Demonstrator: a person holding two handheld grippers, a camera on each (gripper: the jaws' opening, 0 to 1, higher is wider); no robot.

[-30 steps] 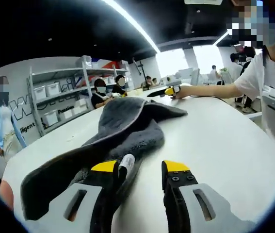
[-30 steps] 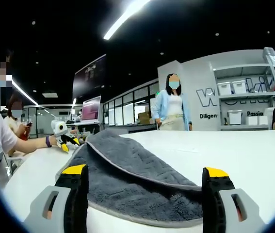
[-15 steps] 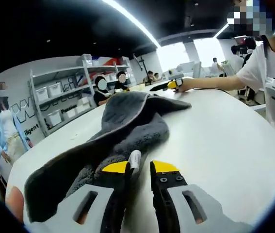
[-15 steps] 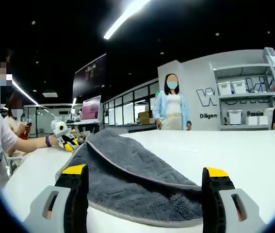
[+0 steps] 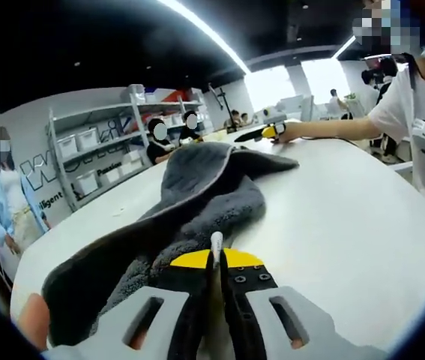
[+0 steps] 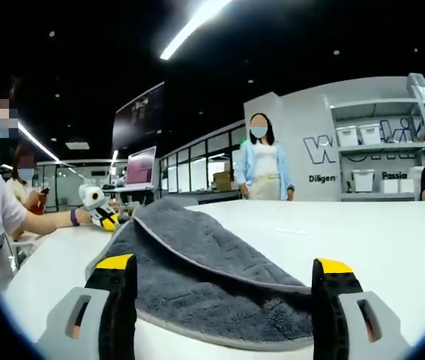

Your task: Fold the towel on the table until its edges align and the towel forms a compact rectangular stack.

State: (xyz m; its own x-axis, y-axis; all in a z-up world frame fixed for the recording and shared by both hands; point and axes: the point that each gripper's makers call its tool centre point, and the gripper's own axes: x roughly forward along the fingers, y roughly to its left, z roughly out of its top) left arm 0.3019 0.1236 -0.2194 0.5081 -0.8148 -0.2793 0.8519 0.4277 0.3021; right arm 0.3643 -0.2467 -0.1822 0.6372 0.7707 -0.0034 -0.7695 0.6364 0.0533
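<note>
Pinching the towel (image 5: 197, 202) tag, the left gripper (image 5: 213, 264) fingers press together. Towel stretches far across the bench (image 5: 347, 210); right gripper (image 6: 223, 289) fingers spread at its other end.

The towel (image 5: 197, 202) is soft grey cloth, fluffy and rough like fur, with a smooth stitched edge and a small white cloth tag (image 5: 215, 244) low in the middle of the left gripper view. The table (image 5: 347, 202) looks hard, smooth and white, a little shiny. The left gripper (image 5: 216, 264) looks like matt grey and black plastic with yellow tips. The right gripper (image 6: 223, 281) looks the same.
</note>
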